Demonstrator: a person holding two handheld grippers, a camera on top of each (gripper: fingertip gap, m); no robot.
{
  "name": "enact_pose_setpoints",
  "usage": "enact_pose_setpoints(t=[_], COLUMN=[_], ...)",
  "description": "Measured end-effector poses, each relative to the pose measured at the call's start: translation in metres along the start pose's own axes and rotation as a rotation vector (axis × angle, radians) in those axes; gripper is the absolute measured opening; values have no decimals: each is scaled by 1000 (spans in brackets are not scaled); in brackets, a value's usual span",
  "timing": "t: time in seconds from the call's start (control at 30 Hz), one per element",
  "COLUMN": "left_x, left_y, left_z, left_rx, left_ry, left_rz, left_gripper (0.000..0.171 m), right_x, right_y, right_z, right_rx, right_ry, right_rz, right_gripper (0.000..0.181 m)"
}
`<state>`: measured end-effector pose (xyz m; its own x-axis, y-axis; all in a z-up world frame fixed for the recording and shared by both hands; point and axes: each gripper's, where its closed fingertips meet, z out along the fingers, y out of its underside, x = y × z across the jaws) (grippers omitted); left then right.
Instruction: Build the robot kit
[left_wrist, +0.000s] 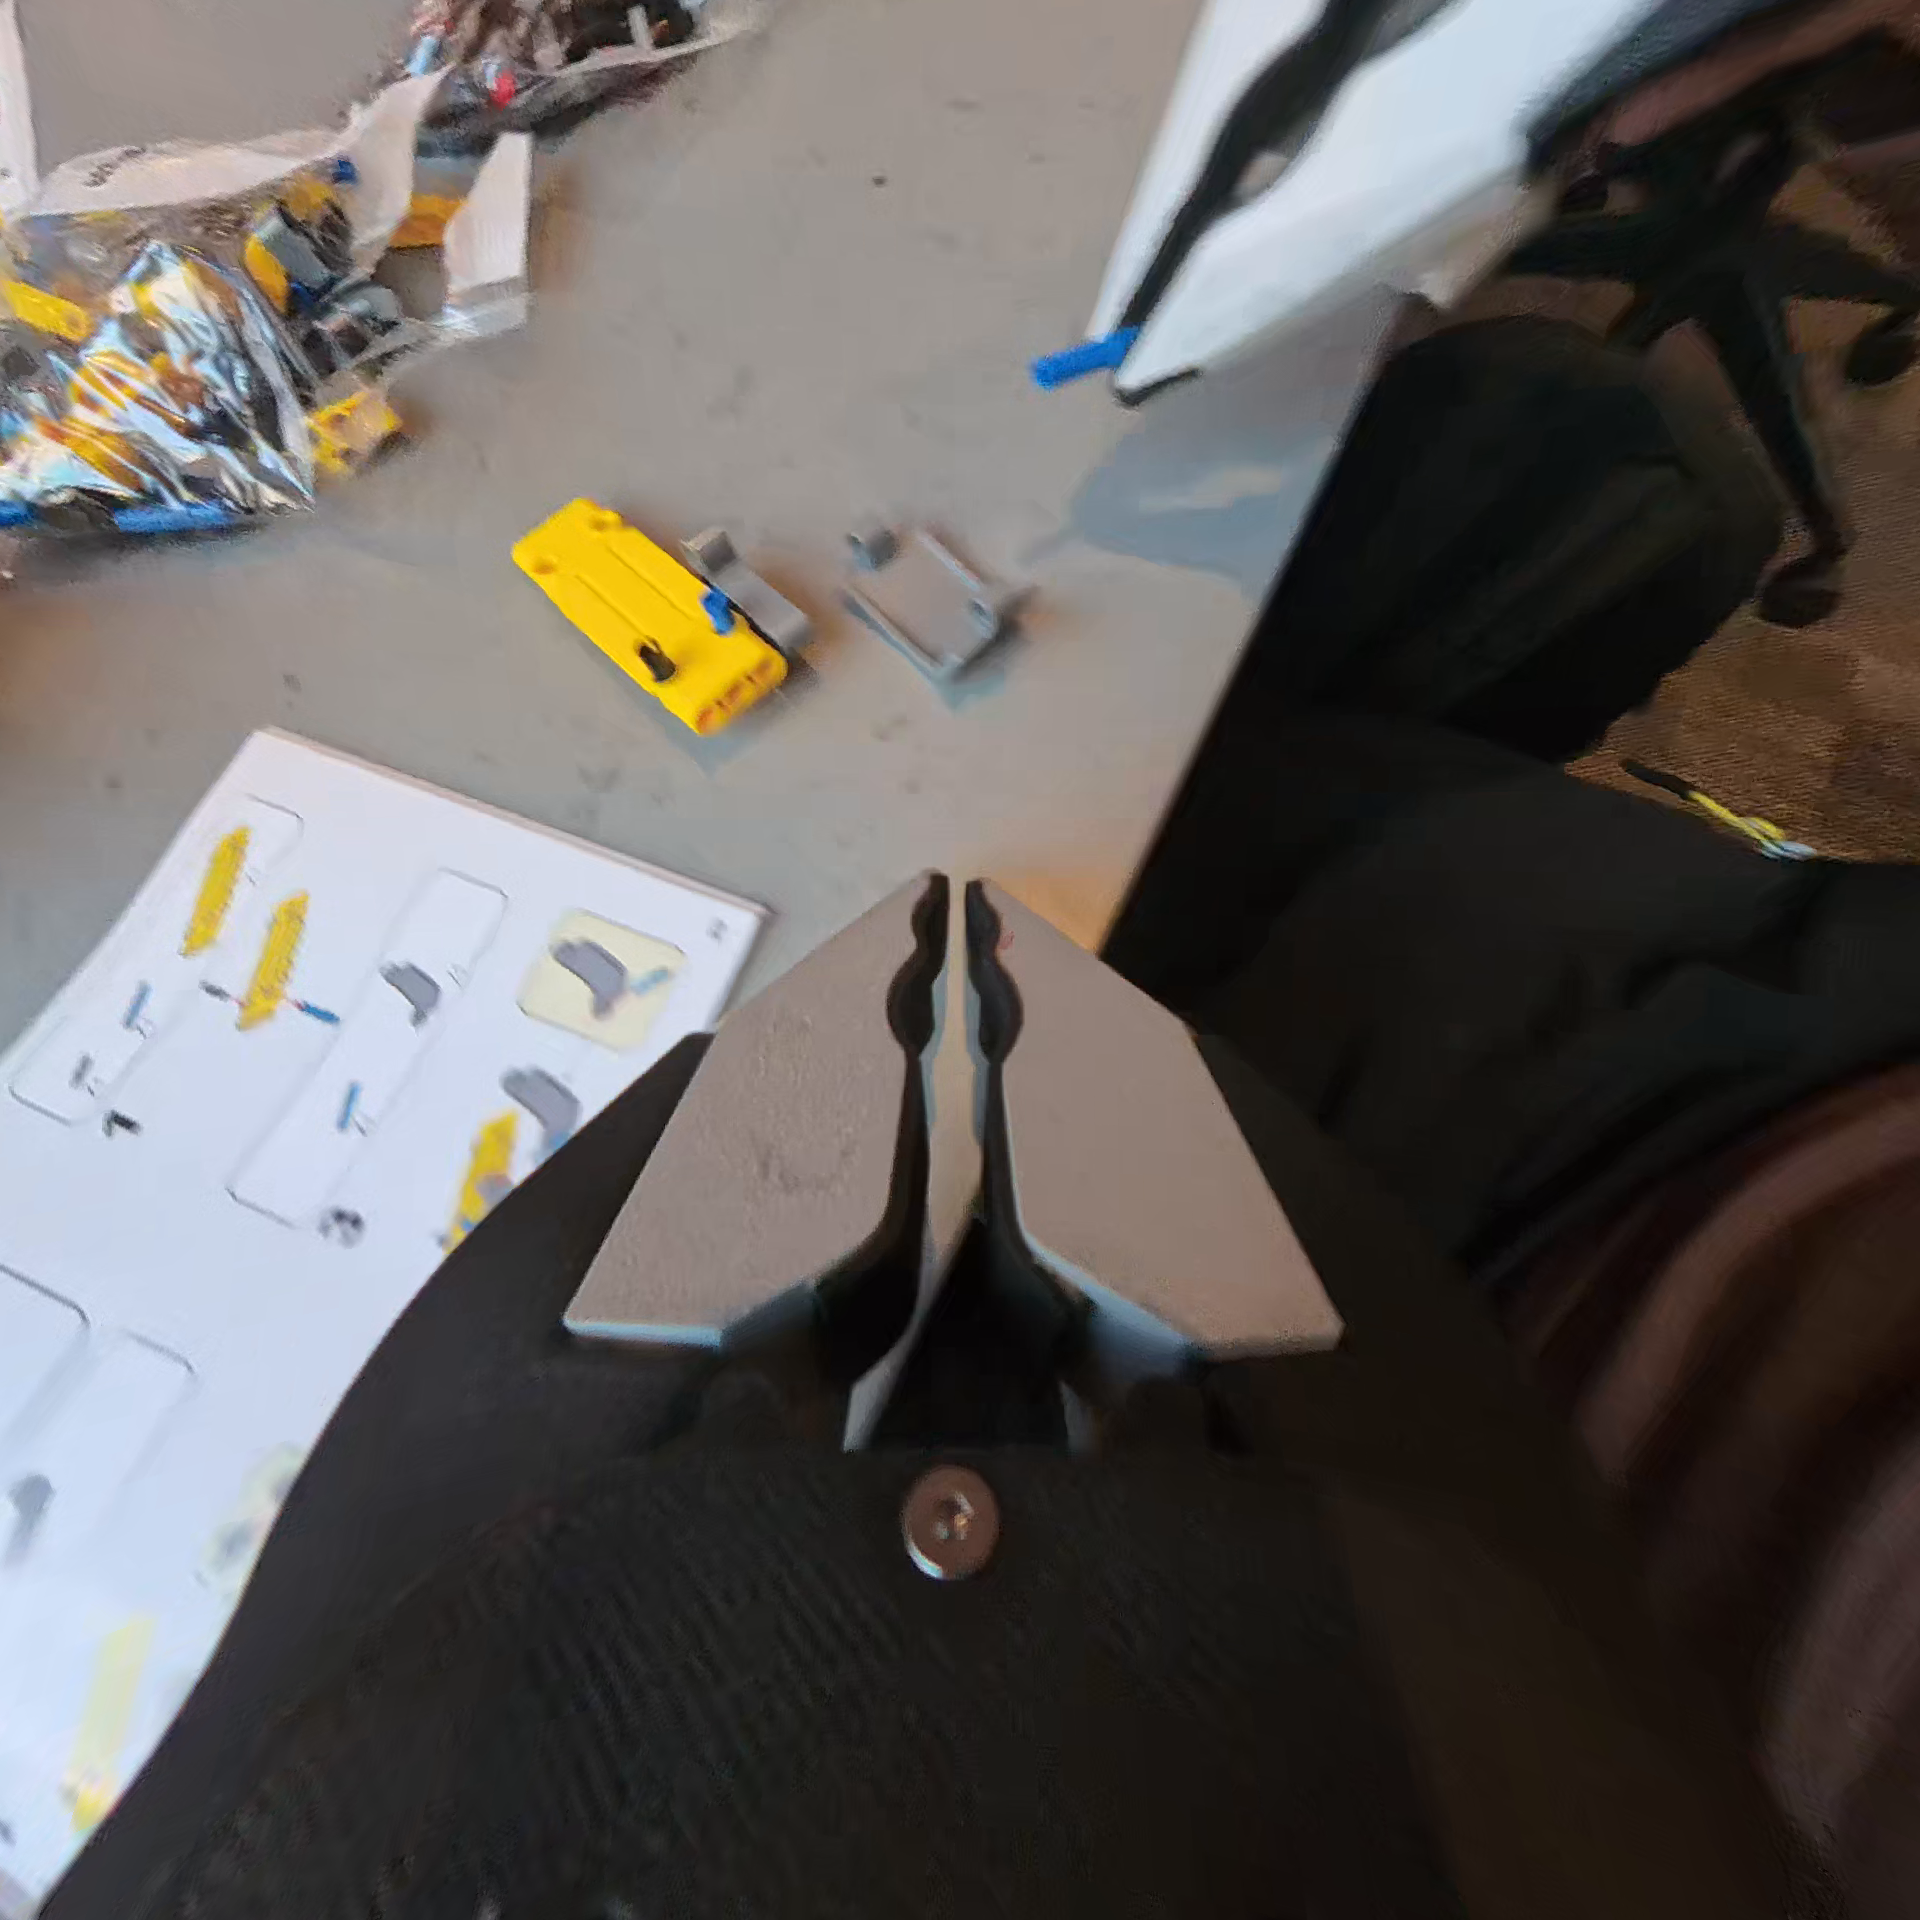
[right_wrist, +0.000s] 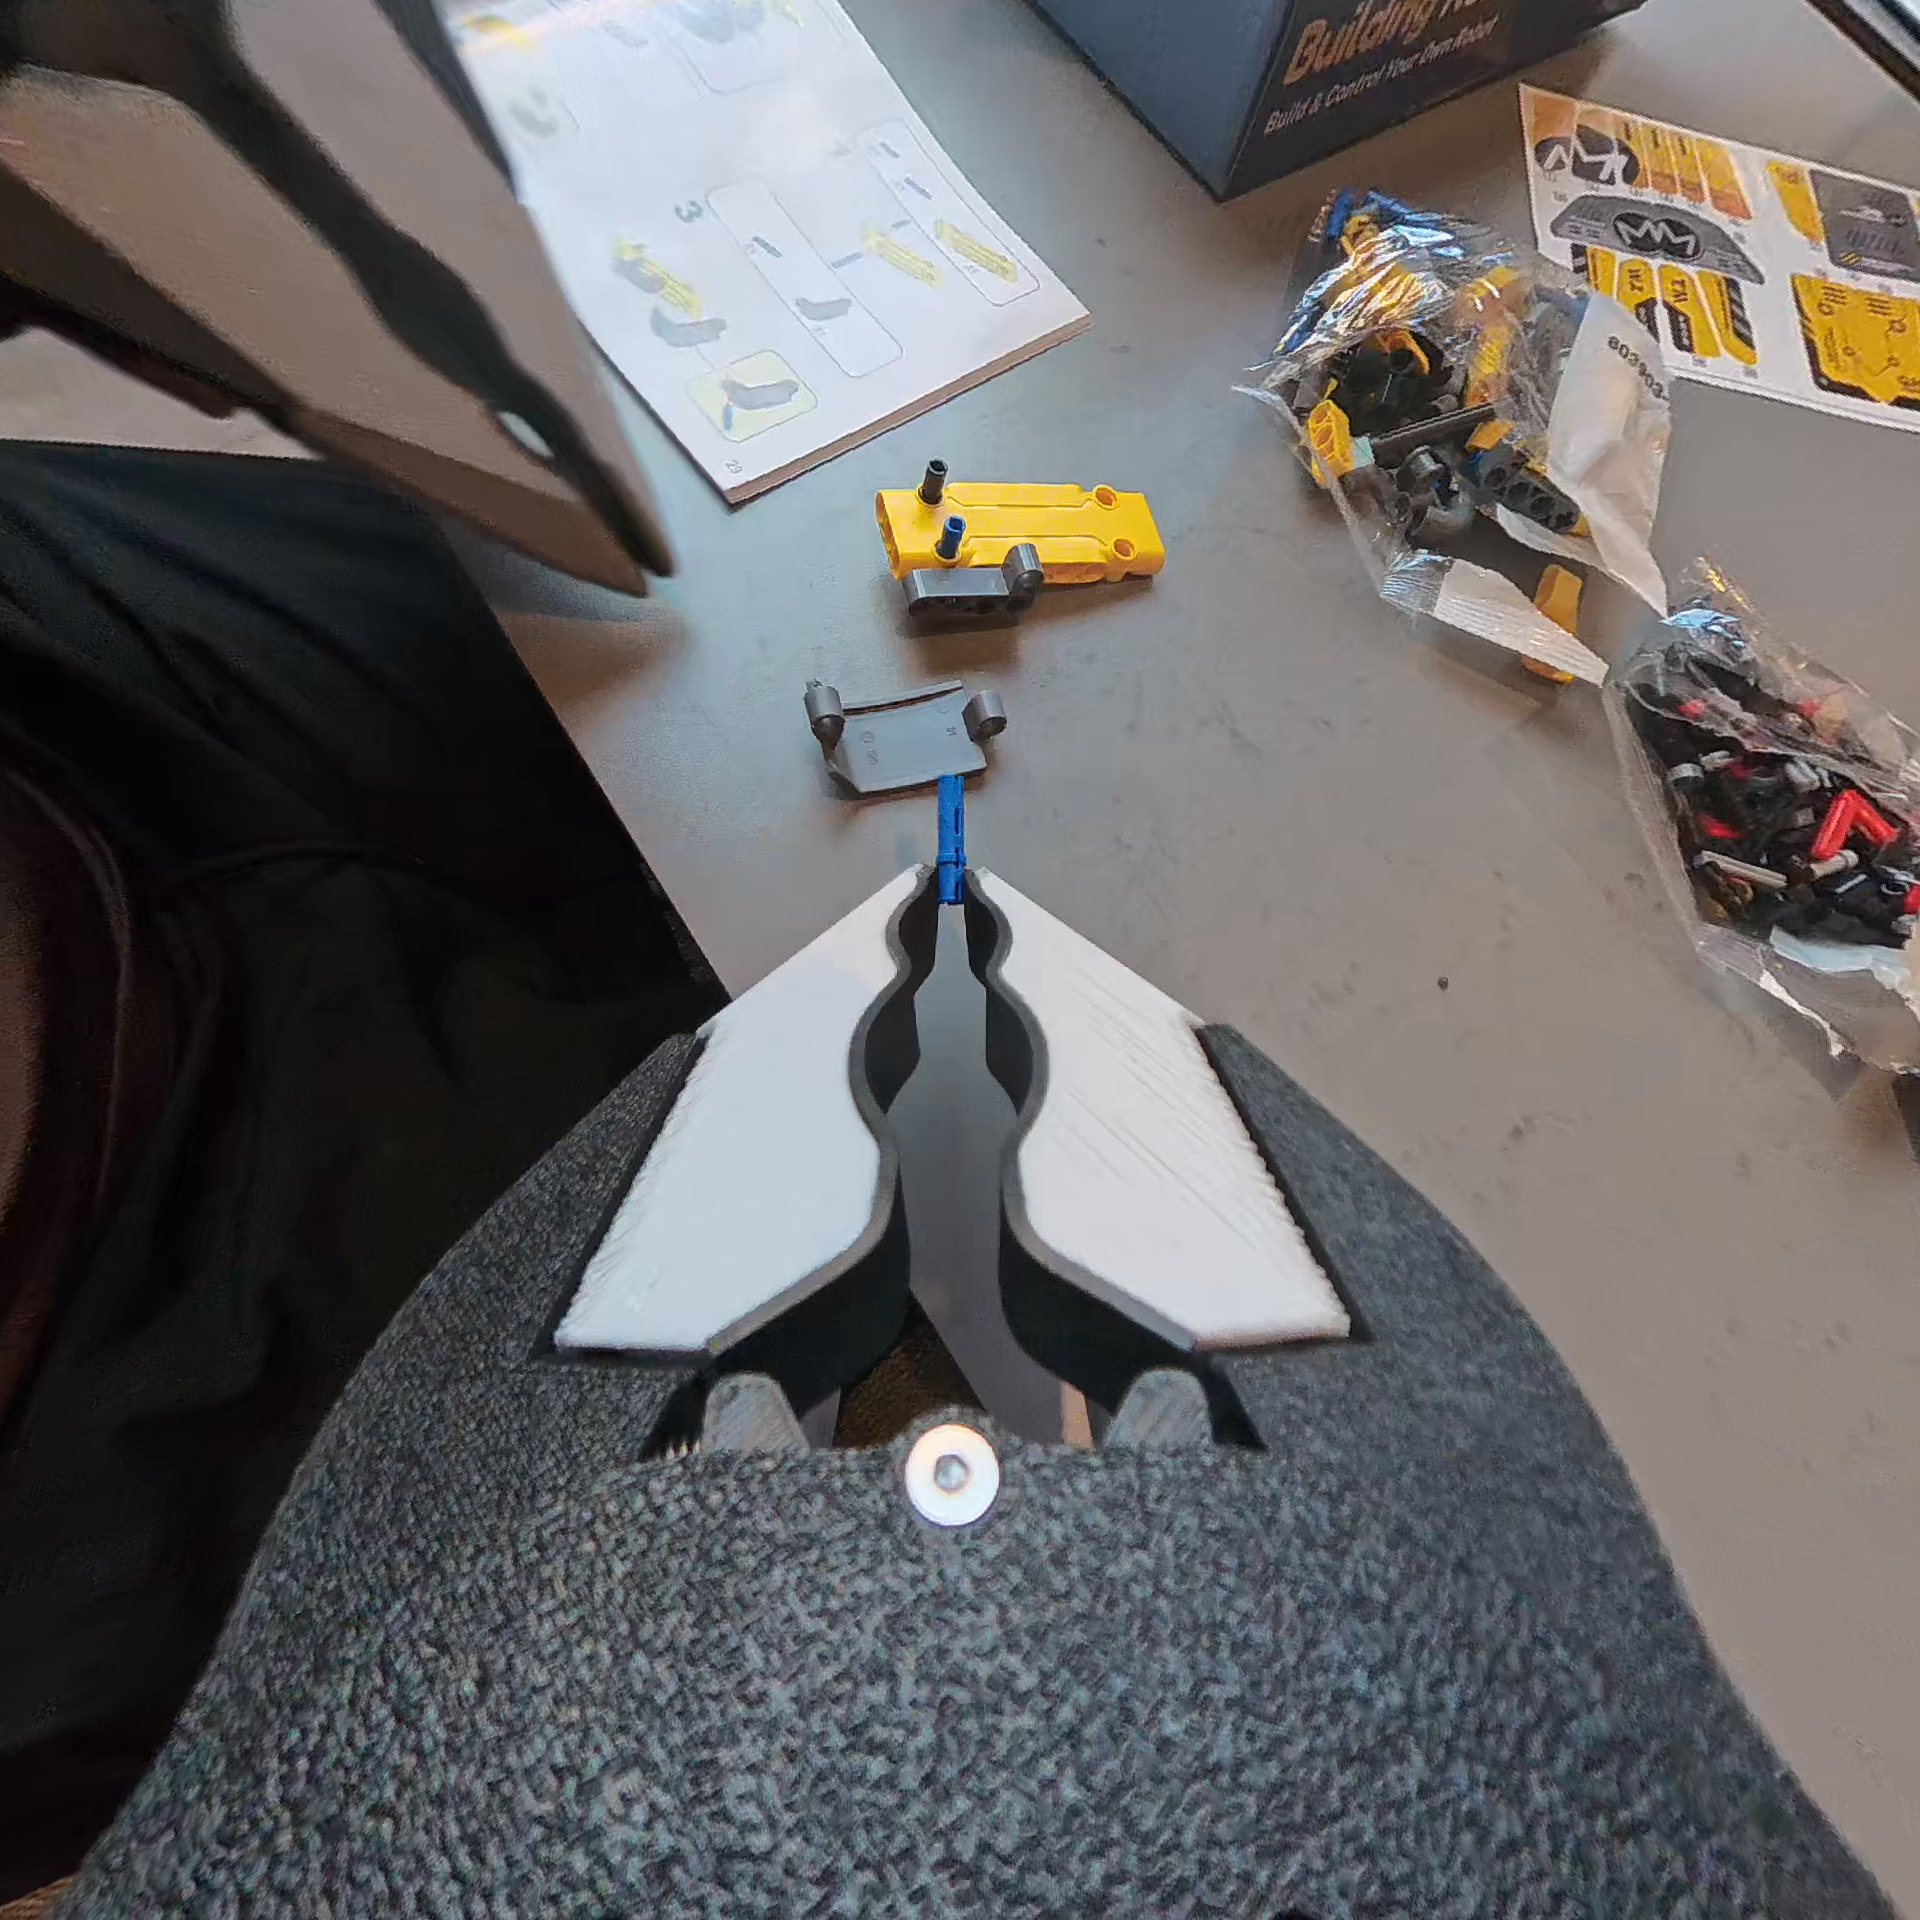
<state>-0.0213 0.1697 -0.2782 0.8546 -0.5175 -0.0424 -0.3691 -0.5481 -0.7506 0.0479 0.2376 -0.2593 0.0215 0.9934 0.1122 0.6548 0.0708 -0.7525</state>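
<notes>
Blue pin (right_wrist: 949, 836): pinched by one end at the tips of the right tongs (right_wrist: 948, 883), free end just over the near edge of the grey curved panel (right_wrist: 902, 736). Judged light, rigid, slick plastic (apt to pivot when held so near its end). Beyond: yellow beam (right_wrist: 1023, 525) on the worktop (right_wrist: 1299, 935). Left tongs (left_wrist: 957, 896) pressed nearly together, holding nothing, above the instruction booklet (left_wrist: 260, 1091)

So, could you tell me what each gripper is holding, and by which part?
The right gripper pinches a blue pin by its near end, at the fingertips. The left gripper is shut on nothing.
</notes>
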Motion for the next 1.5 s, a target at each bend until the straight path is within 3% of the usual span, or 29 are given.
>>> enact_pose_setpoints(t=[0.17,0.33,0.47,0.77,0.87,1.03,1.23,1.5], left_x=[26,33,38,37,13,6,5,11], left_y=[21,28,26,-16,-33,-50,-50,-39], left_z=[-39,-49,-40,-22,-15,1,31,44], left_rx=[120,167,161,197,200,137,60,12], left_ry=[-38,-39,-5,-23,-85,142,233,263], left_rz=[71,114,153,250,377,462,499,491], left_gripper=[5,8,13,16,12,13,12,5], right_x=[-1,-2,-3,-5,-10,-17,-23,-28], right_y=[0,2,4,5,2,2,4,4], right_z=[1,8,12,13,13,13,15,18], right_rx=[22,16,-5,-6,1,-5,-25,-22], right_ry=[-29,-53,-47,-61,-95,-122,-159,-191], right_rz=[27,51,38,34,33,13,-15,-11], right_gripper=[5,5,5,5,5,5,5,5])
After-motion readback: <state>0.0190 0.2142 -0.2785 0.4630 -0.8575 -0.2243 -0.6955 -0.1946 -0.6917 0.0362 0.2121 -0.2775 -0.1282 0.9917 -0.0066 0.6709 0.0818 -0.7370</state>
